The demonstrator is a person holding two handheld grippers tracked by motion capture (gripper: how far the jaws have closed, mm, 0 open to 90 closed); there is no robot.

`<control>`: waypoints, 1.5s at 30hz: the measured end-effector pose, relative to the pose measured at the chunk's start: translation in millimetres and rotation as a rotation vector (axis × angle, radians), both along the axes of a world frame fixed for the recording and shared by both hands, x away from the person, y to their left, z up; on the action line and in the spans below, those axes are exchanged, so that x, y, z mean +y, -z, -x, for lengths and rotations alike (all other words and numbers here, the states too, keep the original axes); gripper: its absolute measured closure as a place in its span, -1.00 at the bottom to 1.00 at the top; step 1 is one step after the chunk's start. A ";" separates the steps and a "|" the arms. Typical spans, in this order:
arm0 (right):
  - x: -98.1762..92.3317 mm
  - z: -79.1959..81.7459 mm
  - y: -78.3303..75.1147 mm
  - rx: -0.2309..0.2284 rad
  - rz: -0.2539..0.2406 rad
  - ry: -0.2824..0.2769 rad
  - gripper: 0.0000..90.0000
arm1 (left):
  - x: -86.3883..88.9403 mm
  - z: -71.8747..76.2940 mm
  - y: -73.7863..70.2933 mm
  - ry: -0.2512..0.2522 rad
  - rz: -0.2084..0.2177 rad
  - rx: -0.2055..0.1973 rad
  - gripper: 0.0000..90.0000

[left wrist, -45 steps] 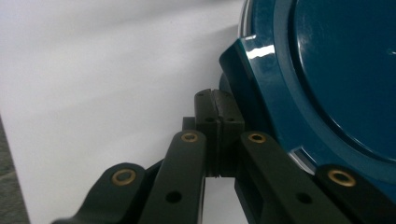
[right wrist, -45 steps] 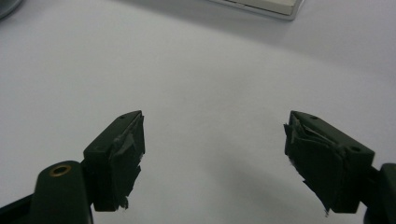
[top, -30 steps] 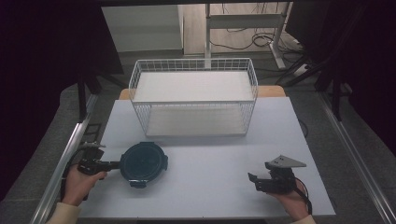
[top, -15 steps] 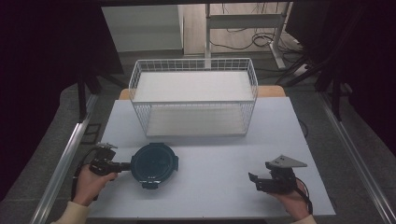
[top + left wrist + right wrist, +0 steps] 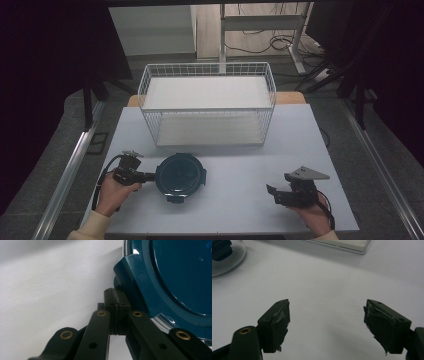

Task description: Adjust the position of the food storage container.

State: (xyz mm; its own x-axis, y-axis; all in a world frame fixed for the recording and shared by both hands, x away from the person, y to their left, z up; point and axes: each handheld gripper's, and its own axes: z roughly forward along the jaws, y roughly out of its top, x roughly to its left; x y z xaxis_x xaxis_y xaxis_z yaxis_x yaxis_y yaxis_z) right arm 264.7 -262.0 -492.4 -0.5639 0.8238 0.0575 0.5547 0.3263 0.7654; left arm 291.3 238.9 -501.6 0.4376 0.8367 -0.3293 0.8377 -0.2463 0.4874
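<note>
In the high view, a white table (image 5: 225, 200) is carrying a white wire basket (image 5: 207, 102) at its far half, and a round dark teal lid (image 5: 181, 174) is lying flat on the near left part of the table, well in front of the basket. The left gripper (image 5: 145, 176) is lying low beside the lid's left edge, held by the person's left hand (image 5: 112, 192), with its tips reaching to a tab on the lid's rim. The right gripper (image 5: 272, 192) is sitting over the near right part of the table in the right hand (image 5: 312, 215), well apart from the lid and the basket, with a grey three-cornered plate on top. In the left gripper view, the left gripper (image 5: 117, 315) is showing its two black jaws pressed together, with no gap between them, pinching a small teal tab on the lid (image 5: 180, 277) where the rim meets the tips; the lid's glossy face is filling the upper right, and bare table (image 5: 50, 290) is spreading to the left. In the right gripper view, the right gripper (image 5: 327, 320) is holding its jaws wide apart with nothing between them, only table surface (image 5: 324, 285) beneath; their pads (image 5: 280, 320) are looking frayed. The lid's clear rim (image 5: 229, 257) is peeking in at the upper left corner, and the basket's base edge (image 5: 342, 245) is crossing the top.
</note>
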 end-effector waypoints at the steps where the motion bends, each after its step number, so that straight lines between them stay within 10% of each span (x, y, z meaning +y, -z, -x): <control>1: 0.0 -0.1 0.0 0.000 0.000 0.000 -0.53 | -2.4 -0.7 -0.2 0.008 -0.002 0.001 1.00; 38: 3.5 2.1 -0.3 0.001 0.002 -0.012 -0.54 | -74.6 -4.2 -1.8 0.094 0.005 -0.016 1.00; 45: 2.1 3.3 -1.3 -0.010 0.008 -0.008 -0.54 | -69.5 -2.2 5.1 0.097 -0.002 -0.069 1.00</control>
State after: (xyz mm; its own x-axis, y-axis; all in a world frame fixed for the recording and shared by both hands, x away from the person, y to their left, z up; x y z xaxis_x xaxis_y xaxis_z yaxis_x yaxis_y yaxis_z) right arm 261.4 -259.9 -491.0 -0.5706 0.8200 0.0457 0.5449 0.3363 0.7681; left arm 293.6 169.4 -506.6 0.5382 0.7897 -0.2944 0.7745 -0.3256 0.5424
